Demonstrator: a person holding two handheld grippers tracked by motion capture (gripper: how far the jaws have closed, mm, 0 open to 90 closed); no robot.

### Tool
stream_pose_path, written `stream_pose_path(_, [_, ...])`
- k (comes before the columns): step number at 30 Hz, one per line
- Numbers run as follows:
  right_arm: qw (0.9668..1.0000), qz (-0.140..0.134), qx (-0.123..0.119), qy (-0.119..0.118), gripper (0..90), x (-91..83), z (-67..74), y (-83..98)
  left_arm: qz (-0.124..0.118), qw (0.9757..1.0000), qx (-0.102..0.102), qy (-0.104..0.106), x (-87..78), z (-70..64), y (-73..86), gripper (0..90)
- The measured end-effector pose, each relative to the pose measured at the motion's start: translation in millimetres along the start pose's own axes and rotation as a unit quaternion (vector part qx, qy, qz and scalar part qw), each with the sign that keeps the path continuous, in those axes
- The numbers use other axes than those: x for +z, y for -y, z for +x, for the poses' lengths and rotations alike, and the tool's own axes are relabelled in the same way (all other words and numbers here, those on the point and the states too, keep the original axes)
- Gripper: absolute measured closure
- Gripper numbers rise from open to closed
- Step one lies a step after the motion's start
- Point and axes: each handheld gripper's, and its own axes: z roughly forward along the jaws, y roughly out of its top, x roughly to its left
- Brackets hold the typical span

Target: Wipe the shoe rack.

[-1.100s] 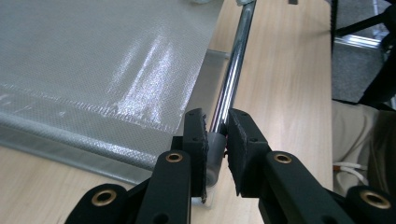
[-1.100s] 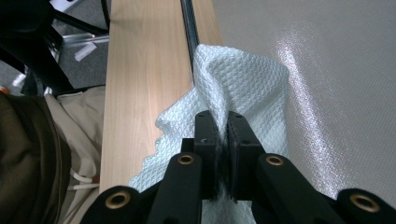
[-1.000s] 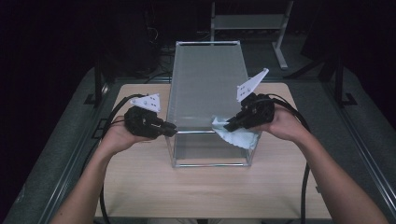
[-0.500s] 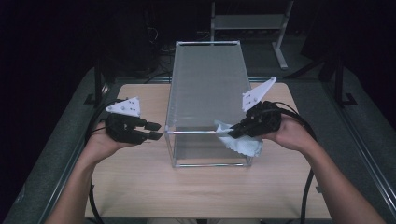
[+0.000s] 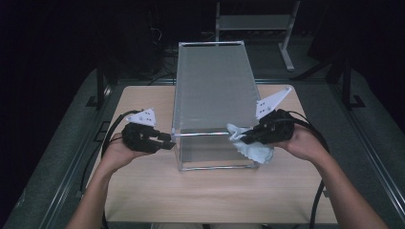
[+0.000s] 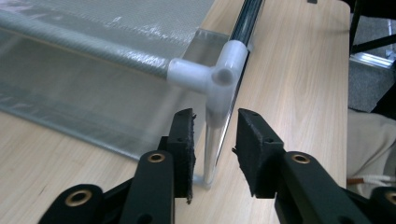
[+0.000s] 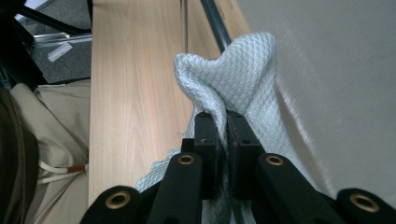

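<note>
A tall clear box (image 5: 212,90) with a thin metal frame stands in the middle of the wooden table (image 5: 143,191). My left gripper (image 5: 166,141) is at its near left corner. In the left gripper view the jaws (image 6: 215,126) straddle the upright post (image 6: 211,154) just under the white corner joint (image 6: 205,77). The jaws have just been closing, but gaps remain on both sides of the post. My right gripper (image 5: 241,139) is shut on a white quilted cloth (image 5: 255,151), held against the box's right wall near its front corner. The cloth (image 7: 233,74) bulges above the shut jaws (image 7: 225,119).
Cables trail from both grippers across the table. Metal rails run along the table's left and right sides, and a metal stand (image 5: 253,21) sits behind it. The person's beige clothing (image 7: 42,121) is at the near table edge.
The left hand drew back from the box, opened its jaws and sank to the near left corner post. The right hand slid the cloth down and nearer along the right wall.
</note>
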Motion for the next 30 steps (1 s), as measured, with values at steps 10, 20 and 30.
stream_pose_path(10, [0.9999,0.004,0.013,-0.005,83.5,29.3,13.3,41.1,0.003,0.9999,-0.005,0.015,10.5,0.0,-5.8,79.0])
stream_pose_path(20, [0.9998,-0.002,0.018,0.0,83.3,85.3,18.0,65.3,-0.005,0.9997,-0.005,0.025,17.0,-0.7,-8.9,79.3])
stream_pose_path(30, [0.9998,0.0,0.009,-0.018,83.4,159.8,18.7,45.6,-0.007,0.9995,-0.001,0.031,21.8,-2.5,-12.6,79.4])
